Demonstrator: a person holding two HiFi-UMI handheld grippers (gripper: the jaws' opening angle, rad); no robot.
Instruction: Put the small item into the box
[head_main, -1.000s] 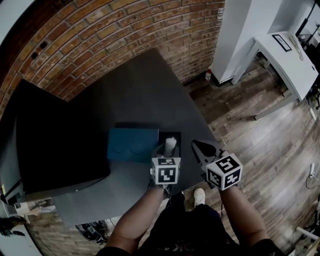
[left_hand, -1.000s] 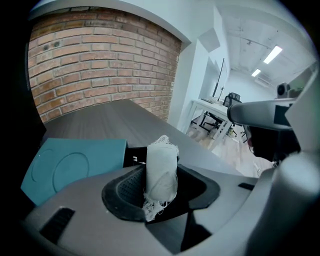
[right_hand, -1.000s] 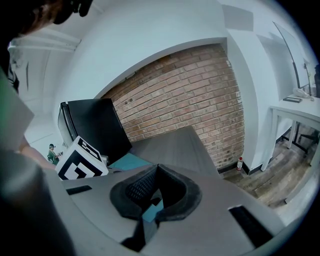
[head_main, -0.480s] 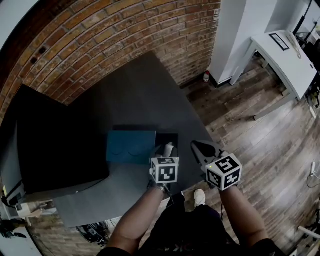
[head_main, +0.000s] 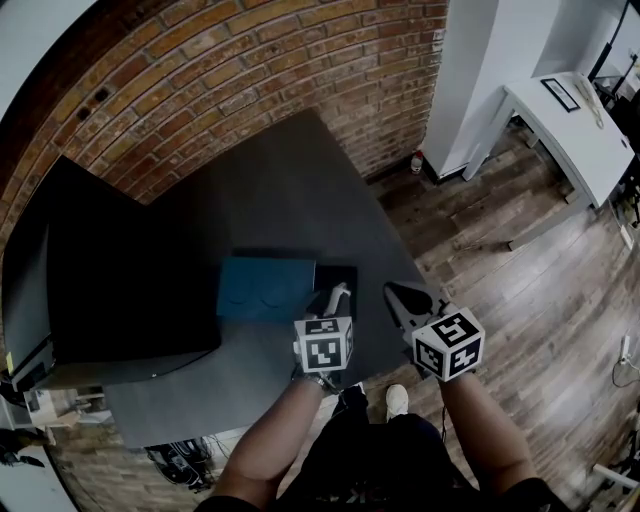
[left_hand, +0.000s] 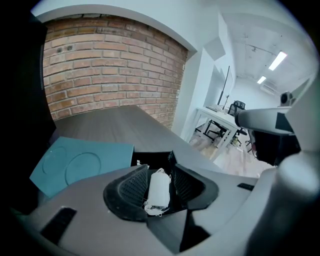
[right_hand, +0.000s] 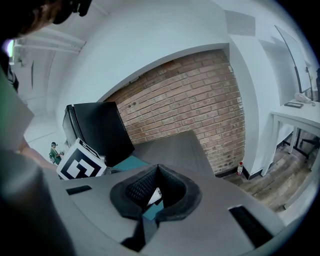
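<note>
A small white roll with loose threads lies lengthwise between my left gripper's pads, just over the near edge of the open black box. In the left gripper view the roll fills the throat of the left gripper, whose jaws are closing on it, with the box right behind. A teal lid lies flat against the box's left side. My right gripper hovers off the box's right side, its jaw tips together and nothing in it.
Box and lid sit near the right edge of a dark grey table. A big black block covers the table's left part. On the wood floor beyond stand a white desk and a small bottle by the brick wall.
The left gripper has sunk and drawn back slightly with the white roll, which now sits lower at the box opening and tilted. The right gripper has stayed where it was.
</note>
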